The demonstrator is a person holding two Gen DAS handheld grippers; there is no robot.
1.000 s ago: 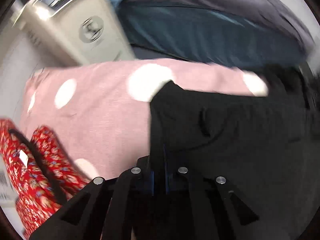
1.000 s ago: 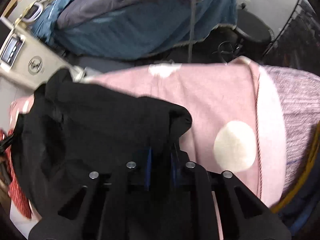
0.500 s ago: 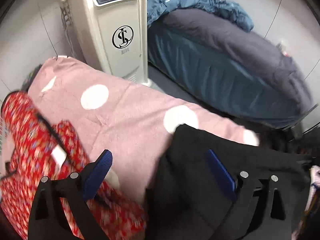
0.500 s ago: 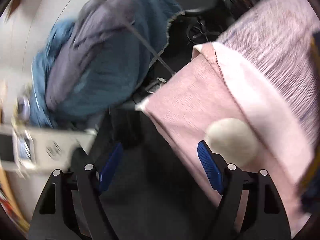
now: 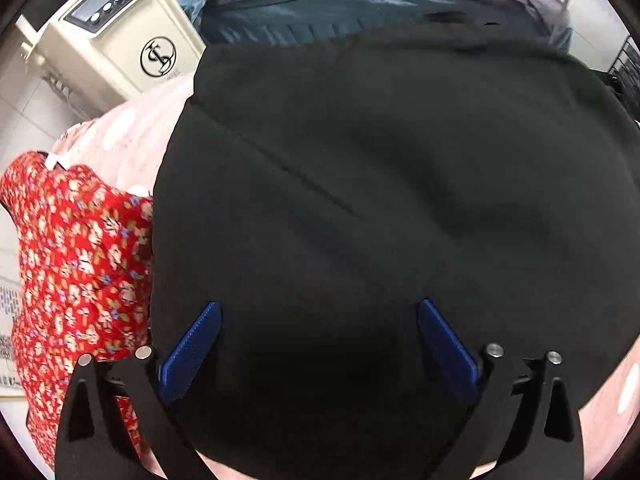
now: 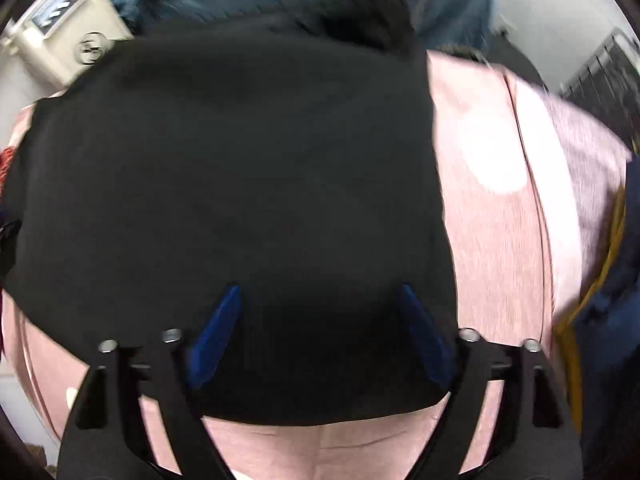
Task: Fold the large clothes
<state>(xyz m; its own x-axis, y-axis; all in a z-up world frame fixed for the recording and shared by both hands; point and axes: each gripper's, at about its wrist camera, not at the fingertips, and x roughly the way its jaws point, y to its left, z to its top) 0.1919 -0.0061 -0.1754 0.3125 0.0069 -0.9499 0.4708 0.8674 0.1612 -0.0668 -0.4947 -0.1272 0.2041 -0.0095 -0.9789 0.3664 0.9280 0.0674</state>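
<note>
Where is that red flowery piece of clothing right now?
In the left wrist view, the red floral garment lies at the far left on the pink polka-dot blanket, right beside the black garment.

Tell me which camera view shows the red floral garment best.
The left wrist view. There the red floral garment fills the left edge, sharp enough to read its flower print, lying beside the black garment on the pink dotted blanket. The right wrist view shows only a blurred red sliver at its far left edge.
</note>
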